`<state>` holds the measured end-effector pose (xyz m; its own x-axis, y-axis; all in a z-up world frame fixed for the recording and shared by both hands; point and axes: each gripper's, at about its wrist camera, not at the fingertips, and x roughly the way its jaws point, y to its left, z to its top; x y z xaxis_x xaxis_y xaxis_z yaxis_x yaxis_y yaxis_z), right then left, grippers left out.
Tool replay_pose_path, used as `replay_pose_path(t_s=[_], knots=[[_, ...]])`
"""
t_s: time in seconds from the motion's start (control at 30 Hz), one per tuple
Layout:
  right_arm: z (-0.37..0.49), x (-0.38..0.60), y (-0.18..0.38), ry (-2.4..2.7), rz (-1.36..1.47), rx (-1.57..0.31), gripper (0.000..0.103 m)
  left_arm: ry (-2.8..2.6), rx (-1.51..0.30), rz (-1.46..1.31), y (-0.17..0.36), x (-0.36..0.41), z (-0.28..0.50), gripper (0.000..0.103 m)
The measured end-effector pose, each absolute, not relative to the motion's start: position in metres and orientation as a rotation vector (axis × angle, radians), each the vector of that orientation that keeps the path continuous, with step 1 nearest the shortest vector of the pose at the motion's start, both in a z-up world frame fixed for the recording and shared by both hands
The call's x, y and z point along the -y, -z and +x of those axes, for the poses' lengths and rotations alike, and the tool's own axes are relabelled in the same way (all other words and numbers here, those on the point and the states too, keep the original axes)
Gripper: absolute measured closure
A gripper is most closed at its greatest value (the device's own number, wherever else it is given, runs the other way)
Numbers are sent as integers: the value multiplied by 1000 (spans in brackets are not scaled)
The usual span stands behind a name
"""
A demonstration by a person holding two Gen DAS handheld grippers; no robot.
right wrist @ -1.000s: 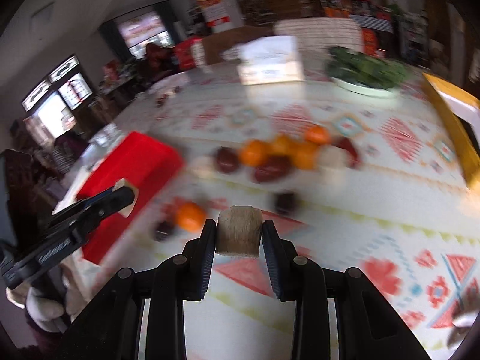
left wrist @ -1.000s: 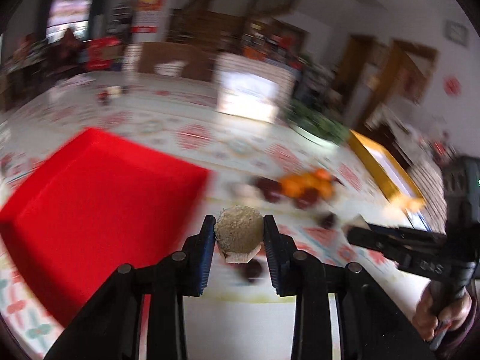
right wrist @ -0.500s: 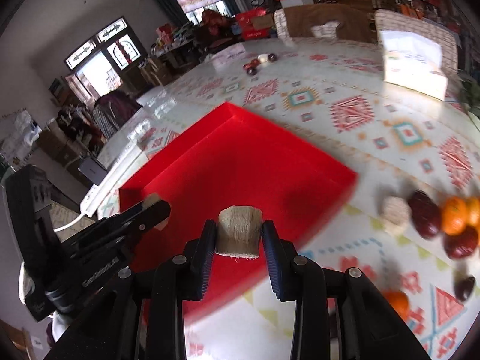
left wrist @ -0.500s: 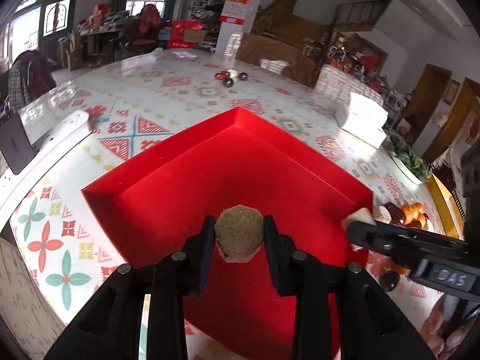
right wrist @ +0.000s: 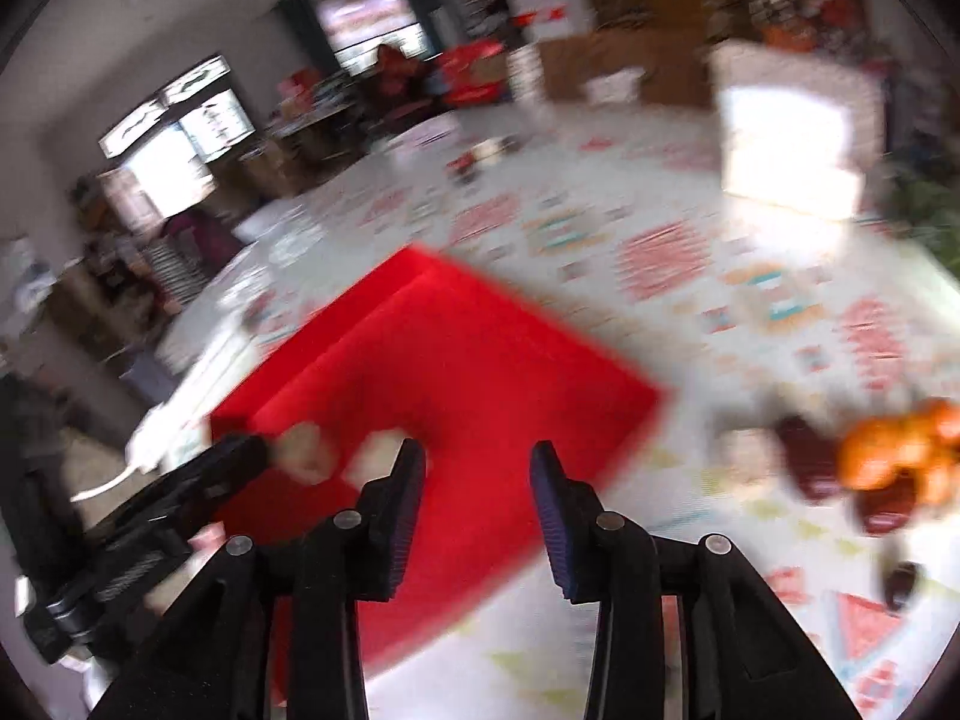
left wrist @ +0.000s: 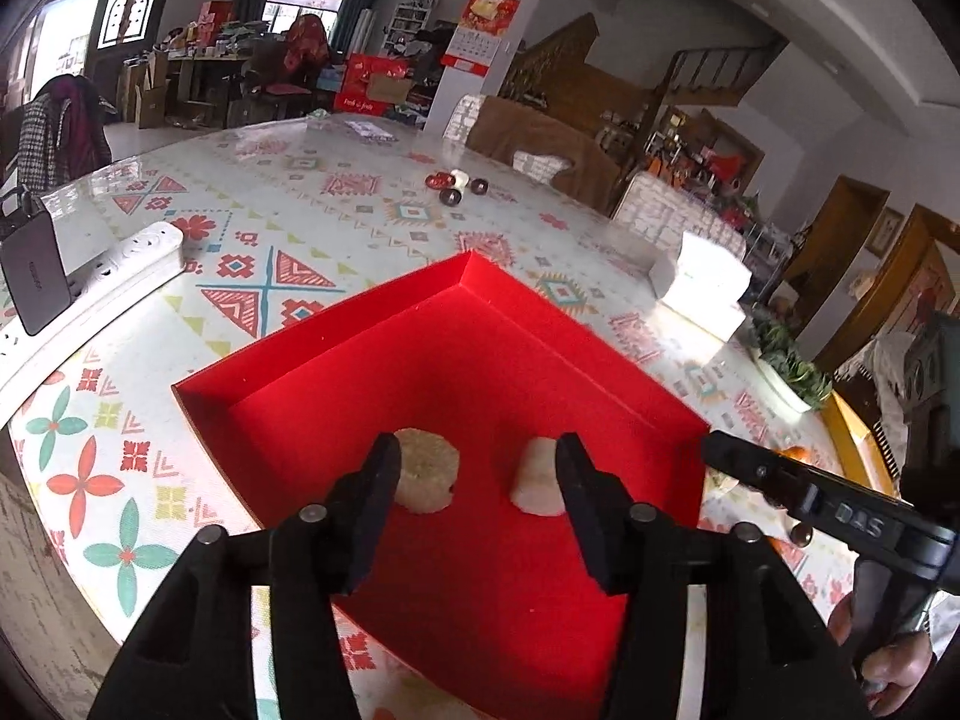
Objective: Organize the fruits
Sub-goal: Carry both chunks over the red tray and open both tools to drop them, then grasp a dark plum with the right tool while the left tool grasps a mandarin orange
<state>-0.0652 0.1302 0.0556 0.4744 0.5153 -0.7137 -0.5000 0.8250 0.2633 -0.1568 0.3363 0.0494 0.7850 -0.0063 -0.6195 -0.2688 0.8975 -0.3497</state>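
Red cardboard, a shallow square tray [left wrist: 480, 360], sits corner-on to the left camera on the counter [left wrist: 288, 210], which wears a glossy cloth of red and teal geometric motifs. Two pale beige rough-skinned fruit pieces lie on the tray's floor: a round flat one [left wrist: 427, 474] on the left and a narrower wedge [left wrist: 537, 480] on the right, its long axis running near to far. Both are partly hidden behind the black fingers of the left gripper [left wrist: 477, 480], which stand wide apart and hold nothing. The right gripper [right wrist: 477, 486] is likewise spread and bare. Its view is badly blurred; orange and dark red fruits [right wrist: 870, 468] smear together at right. Far off, a white tissue box [left wrist: 702, 288] and cluttered room furniture show.
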Motion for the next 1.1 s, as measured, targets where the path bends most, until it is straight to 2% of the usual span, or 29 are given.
replay_pose_path(t_s=[0.3,0.7,0.93,1.03,1.1], knots=[[-20,-124,-29,-459,-61,-1005,64,-121,-639,-439,-55,-327,-163,48],[30,-149,-36,-342,-317,-906,66,-74,-647,-416,-61,-306,-162,47],[-1,-81,-83,-470,-52,-862,64,-8,-615,-350,-78,-278,-169,39],[-24,-26,-87,-465,32,-867,59,43,-614,-315,-79,-258,-168,33],[-38,4,-78,-453,67,-893,59,81,-629,-297,-77,-243,-164,33]])
